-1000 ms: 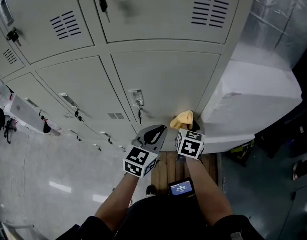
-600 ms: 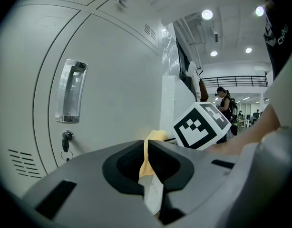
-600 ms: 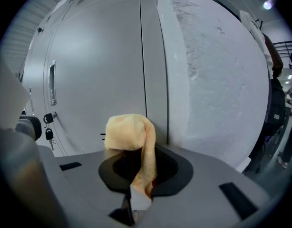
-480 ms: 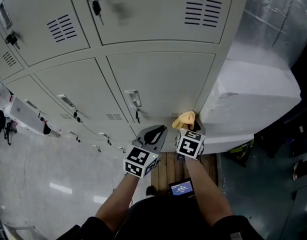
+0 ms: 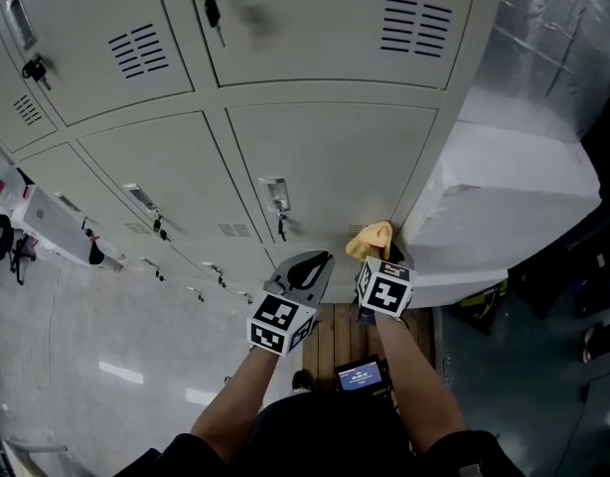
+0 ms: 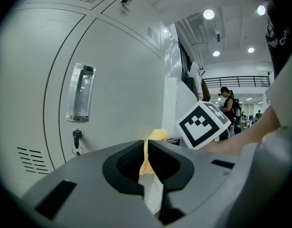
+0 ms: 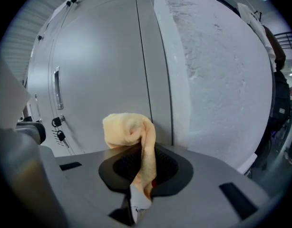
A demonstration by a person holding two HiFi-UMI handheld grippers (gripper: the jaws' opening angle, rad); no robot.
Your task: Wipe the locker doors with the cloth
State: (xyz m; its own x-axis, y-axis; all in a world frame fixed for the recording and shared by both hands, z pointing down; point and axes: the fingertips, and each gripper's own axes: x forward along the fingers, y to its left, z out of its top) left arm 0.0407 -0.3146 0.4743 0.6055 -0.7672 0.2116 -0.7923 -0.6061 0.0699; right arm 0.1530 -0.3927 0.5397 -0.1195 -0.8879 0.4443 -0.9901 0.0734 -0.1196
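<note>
The left gripper [image 5: 306, 264] is clenched on nothing, facing the lower locker door [image 5: 335, 162], while the right gripper [image 5: 376, 257] pinches the yellow cloth [image 5: 369, 237], bunched just above its jaws near that door, so the wiping seems mostly left to do.

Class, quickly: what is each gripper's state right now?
Left gripper: closed, holding nothing.
Right gripper: closed on the yellow cloth.

The locker door [image 5: 335, 167] lies bare save its handle [image 5: 275, 193] and key [image 5: 281, 229]; a white block [image 5: 514, 197] crowds its right side.
</note>
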